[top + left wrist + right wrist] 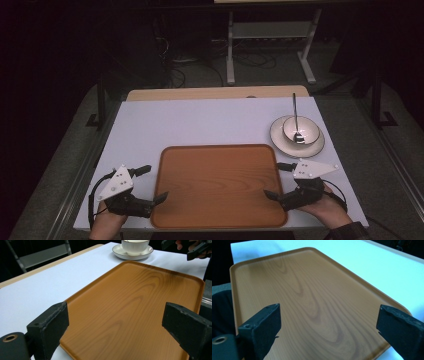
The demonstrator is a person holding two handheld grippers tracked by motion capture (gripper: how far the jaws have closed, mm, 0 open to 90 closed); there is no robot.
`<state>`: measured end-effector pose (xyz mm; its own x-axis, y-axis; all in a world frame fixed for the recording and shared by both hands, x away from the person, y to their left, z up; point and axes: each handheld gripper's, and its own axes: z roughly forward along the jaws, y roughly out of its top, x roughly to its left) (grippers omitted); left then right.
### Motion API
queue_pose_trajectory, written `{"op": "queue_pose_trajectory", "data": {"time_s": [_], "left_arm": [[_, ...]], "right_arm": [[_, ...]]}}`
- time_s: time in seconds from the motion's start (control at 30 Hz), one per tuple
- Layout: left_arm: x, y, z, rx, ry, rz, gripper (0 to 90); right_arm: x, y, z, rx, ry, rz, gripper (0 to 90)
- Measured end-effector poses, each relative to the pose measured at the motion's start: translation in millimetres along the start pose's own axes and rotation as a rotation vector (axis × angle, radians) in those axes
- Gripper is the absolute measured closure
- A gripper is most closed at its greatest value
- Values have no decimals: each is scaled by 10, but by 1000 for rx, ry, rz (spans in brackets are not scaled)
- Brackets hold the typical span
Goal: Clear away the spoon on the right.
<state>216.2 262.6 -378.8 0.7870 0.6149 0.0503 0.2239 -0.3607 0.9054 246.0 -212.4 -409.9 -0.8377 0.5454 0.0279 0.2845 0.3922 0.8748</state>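
L gripper (150, 186) and R gripper (280, 181) sit w/ jaws apart, empty, flanking the wooden tray (218, 186) at table (165, 122) front. Tray bare; bowl (300, 129) w/ spoon (295, 116) on saucer (281, 139) far right, untouched. Judging by that, nothing done yet.

Smooth wood-grain tray (218, 186), matt finish

We see the tray (218, 185) bare between our grippers, bowl (300, 131) on its plate (278, 138) beyond its right corner.
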Motion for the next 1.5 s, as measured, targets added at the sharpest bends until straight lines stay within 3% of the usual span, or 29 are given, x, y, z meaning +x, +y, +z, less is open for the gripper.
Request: {"op": "queue_pose_trajectory", "data": {"time_s": [0.17, 0.23, 0.5, 0.97, 1.5], "left_arm": [[15, 2, 12, 4, 6, -10, 65], [-6, -2, 4, 11, -1, 8, 65], [-1, 5, 8, 1, -4, 6, 65], [-8, 1, 11, 6, -3, 2, 65], [-9, 0, 2, 2, -4, 5, 65]], "right_arm": [[-21, 10, -9, -12, -4, 4, 55], [-49, 21, -6, -7, -16, 12, 64], [-93, 43, 0, 2, -58, 11, 66], [-310, 133, -20, -23, -127, 34, 70], [-425, 180, -22, -35, -147, 52, 70]]}}
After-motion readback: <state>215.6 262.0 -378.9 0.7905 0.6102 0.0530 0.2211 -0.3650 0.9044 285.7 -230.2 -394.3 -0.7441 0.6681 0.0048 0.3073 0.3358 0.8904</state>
